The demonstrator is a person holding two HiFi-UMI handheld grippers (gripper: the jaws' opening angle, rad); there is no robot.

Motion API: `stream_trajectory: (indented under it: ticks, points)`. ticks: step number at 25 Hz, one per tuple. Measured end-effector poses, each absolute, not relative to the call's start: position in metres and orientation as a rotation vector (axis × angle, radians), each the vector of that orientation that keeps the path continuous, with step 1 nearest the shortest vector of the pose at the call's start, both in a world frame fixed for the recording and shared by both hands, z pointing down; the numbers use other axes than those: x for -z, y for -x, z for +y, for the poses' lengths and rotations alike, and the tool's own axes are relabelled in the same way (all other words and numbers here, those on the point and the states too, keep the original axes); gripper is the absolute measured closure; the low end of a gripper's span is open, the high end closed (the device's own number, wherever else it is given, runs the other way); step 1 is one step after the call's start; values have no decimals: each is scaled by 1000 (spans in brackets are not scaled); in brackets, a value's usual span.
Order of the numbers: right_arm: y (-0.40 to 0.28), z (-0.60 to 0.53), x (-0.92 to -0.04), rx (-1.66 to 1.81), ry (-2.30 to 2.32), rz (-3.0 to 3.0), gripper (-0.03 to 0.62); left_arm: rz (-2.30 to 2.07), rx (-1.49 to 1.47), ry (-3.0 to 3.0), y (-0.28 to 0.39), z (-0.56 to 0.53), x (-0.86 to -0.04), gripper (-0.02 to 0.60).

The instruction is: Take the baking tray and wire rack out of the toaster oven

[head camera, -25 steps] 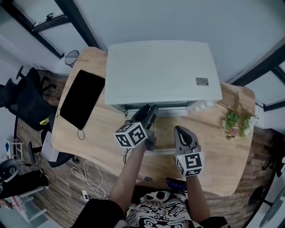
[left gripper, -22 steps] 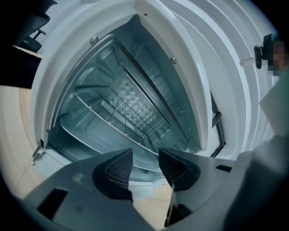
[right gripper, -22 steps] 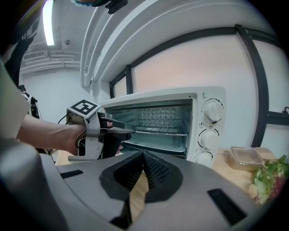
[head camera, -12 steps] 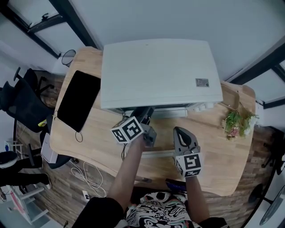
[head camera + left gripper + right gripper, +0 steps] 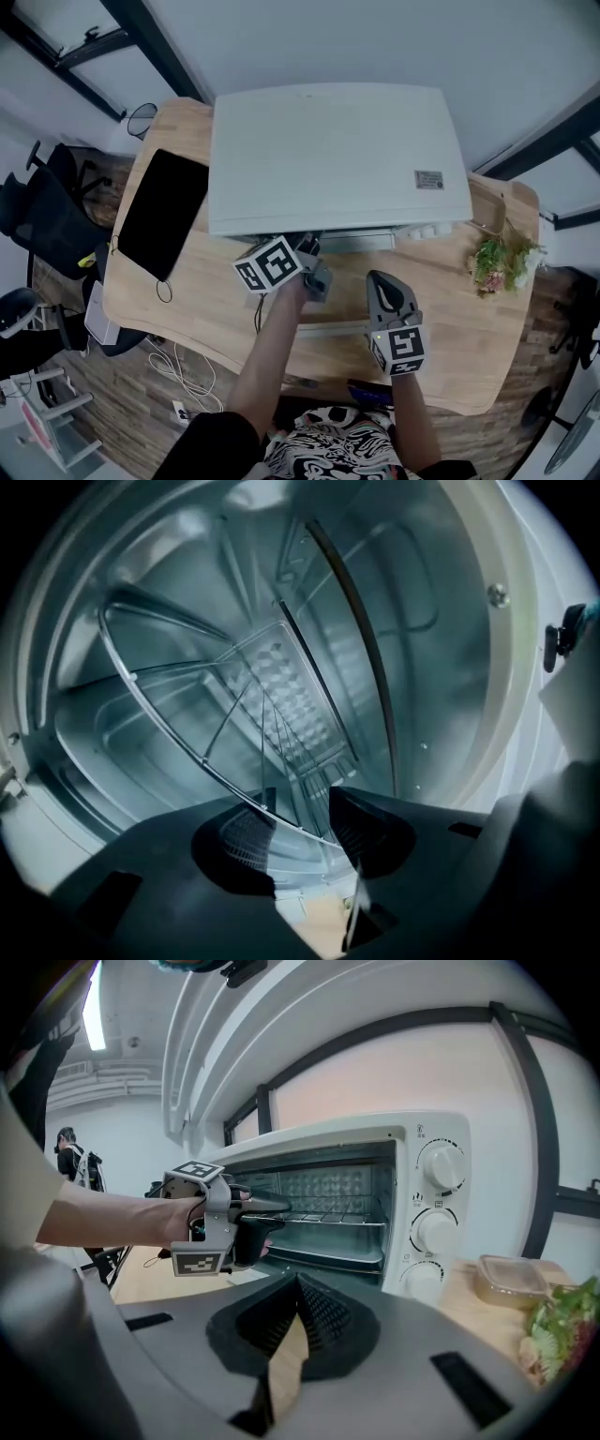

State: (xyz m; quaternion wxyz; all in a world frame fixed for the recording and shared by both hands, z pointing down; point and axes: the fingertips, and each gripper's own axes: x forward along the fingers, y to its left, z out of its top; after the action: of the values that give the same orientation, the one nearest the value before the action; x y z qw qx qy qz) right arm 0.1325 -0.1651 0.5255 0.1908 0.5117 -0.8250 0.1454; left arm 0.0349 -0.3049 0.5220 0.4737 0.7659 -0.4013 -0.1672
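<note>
- Wooden counter is seen carrying the white toaster oven, whose mouth is turned towards the person and stands open.
- Inside the oven the wire rack is seated flat on an upper level. Its long axis is laid across the mouth from side to side, and its front rod is turned outward towards the opening.
- Below it the baking tray is lodged, also flat, with its long side run the same way across the cavity. Neither piece is drawn out yet.
- The step in hand is judged to be the taking of the rack. The left gripper is pushed into the mouth, nearly level, with its jaws half spread, one above and one below the front rod. No pinch on the wire is seen.
- The next move is judged to call for the jaws to be closed on that rod. The rack would then have to be drawn straight out towards the person and kept level, so that it is not jammed askew.
- The right gripper is held in front of the oven above the counter, its jaws pressed together at the tips with nothing between them.
</note>
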Motion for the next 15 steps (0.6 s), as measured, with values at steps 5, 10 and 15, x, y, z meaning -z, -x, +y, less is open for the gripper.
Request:
stream_trajectory:
  ticks: [5,10,15]
  points:
    - [-134,-166,-529,-415,-1435,-2316,594,-975,418,-1854,-36,-312,-525,425]
    - [-138,-166,-530,-421,-1437,-2307,594,-962,428,-1850,-39,-314,-526,505]
    - [-139,-166,-529,-419,-1440,-2310,594,-931,472,-1816,-38,-315,-526,528]
